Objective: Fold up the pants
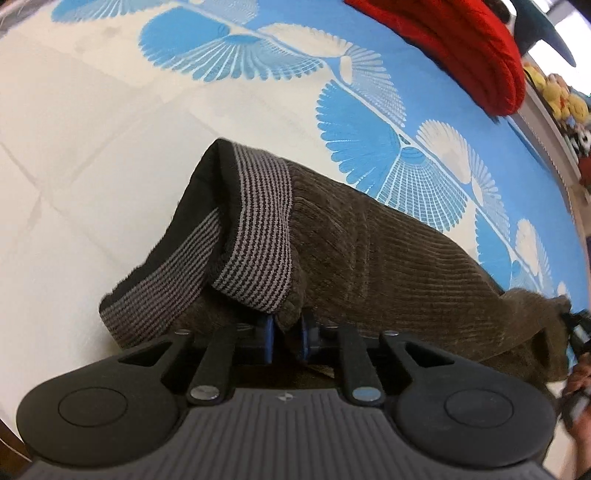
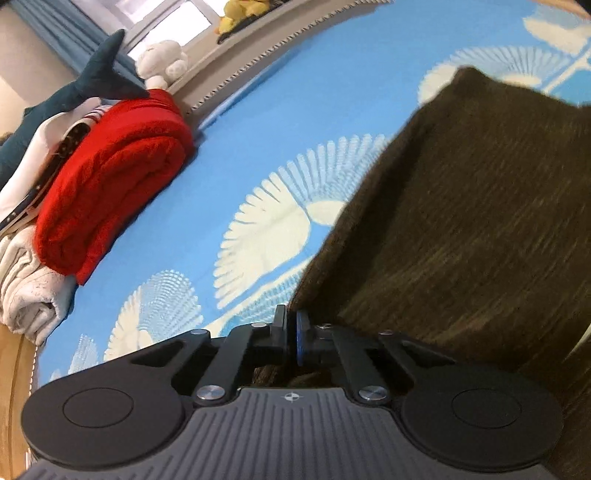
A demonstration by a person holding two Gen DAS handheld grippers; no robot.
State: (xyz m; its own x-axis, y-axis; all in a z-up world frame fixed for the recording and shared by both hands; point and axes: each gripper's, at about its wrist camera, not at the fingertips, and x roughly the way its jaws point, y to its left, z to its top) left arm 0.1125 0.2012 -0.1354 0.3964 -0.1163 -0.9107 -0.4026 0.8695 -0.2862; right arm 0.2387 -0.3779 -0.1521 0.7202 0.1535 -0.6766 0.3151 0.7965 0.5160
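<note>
pants (image 1: 388, 258) | on the bed (image 1: 74, 166), waistband at 11 o'clock | soft, thick, floppy, not slippery | left tool (image 1: 287, 338) pinches the waistband end | right tool (image 2: 291, 338) pinches an edge

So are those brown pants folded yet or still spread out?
Partly folded: the pants lie doubled over, striped waistband flipped up, both grippers clamped on an edge.

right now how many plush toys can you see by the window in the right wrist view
3: a dark blue stuffed shark at left, a white fluffy plush beside it, and a yellow plush further along the ledge. Others may sit out of frame.
</note>
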